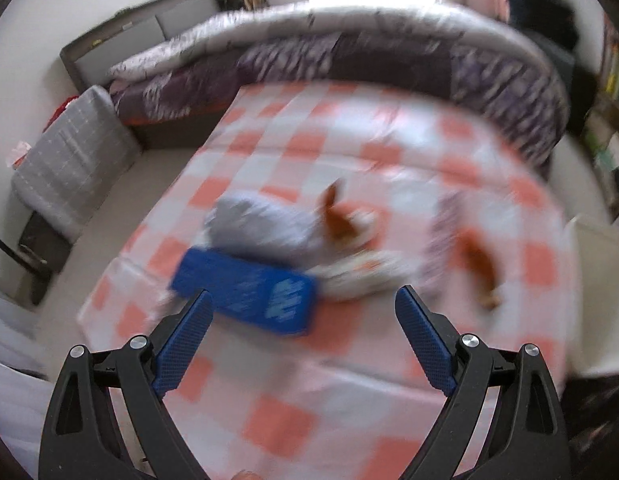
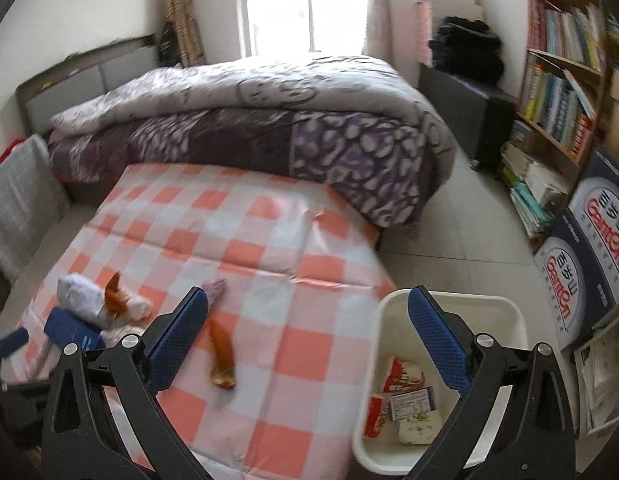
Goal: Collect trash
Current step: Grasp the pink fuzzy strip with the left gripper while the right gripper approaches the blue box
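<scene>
Trash lies on a table with a red-and-white checked cloth [image 1: 293, 148] [image 2: 269, 240]. A blue box [image 1: 245, 288] [image 2: 71, 330] lies closest to my left gripper [image 1: 305, 300], which is open and empty just above and behind it. Beside it are a grey crumpled bag [image 1: 261, 220] [image 2: 81, 296], an orange wrapper piece [image 1: 341, 220] [image 2: 115, 300] and a flat white packet [image 1: 357, 276]. A second orange wrapper [image 1: 479, 268] [image 2: 221, 354] lies apart. My right gripper [image 2: 309, 300] is open and empty, between the table and the white bin [image 2: 449, 304] holding wrappers [image 2: 401, 400].
A bed with a purple and grey quilt [image 2: 269, 120] stands behind the table. A grey cushion [image 1: 69, 160] leans at the left. A bookshelf [image 2: 565, 72] and printed boxes [image 2: 589, 248] line the right wall. The left wrist view is motion-blurred.
</scene>
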{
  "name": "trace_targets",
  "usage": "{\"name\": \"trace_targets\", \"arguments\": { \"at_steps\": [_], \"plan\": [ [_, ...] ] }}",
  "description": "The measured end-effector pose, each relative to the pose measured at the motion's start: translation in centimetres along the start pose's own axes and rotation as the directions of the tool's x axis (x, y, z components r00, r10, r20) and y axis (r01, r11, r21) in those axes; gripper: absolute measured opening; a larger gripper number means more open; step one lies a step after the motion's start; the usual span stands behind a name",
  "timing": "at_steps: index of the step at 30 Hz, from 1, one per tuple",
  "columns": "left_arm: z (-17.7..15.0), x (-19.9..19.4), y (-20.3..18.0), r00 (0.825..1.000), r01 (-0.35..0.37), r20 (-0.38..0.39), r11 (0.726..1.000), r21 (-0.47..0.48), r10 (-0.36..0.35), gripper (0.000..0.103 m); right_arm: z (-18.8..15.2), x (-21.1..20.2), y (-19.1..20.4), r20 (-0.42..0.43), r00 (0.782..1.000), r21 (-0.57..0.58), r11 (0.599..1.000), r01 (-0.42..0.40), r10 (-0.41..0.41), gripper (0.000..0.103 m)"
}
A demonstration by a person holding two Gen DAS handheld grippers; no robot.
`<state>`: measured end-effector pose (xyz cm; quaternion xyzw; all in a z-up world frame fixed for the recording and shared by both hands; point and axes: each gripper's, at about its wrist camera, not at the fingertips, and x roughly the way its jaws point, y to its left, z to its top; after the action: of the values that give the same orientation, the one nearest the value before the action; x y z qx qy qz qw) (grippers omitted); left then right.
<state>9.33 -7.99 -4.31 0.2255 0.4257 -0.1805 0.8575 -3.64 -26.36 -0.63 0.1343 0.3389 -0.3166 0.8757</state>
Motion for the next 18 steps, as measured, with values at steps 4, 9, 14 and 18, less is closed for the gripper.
{"name": "trace_targets", "arguments": {
  "at_steps": [4,9,14,18],
  "plan": [
    [-1.3,4.5,4.7,0.988,-0.081,-0.131,0.996,0.034,0.085,0.09,-0.6,0.6,2.5,-0.017,1.0,-0.072,0.997,-0.019,0.018,0.096],
    [-2.8,8.5,10.7,0.965,-0.106,-0.243,0.994,-0.029,0.095,0.09,-1.5,1.5,5.4,-0.056,0.997,-0.157,0.985,-0.068,0.06,0.096],
    [-4.5,11.9,15.4,0.947,-0.086,-0.316,0.99,-0.112,0.047,0.089,-3.2,1.9,9.6,-0.093,0.988,-0.311,0.939,-0.148,0.125,0.096],
    [-5.1,12.6,17.3,0.955,0.007,-0.293,0.988,-0.154,-0.053,0.089,-4.6,1.6,13.0,-0.133,0.967,-0.437,0.863,-0.255,0.219,0.096]
  ]
}}
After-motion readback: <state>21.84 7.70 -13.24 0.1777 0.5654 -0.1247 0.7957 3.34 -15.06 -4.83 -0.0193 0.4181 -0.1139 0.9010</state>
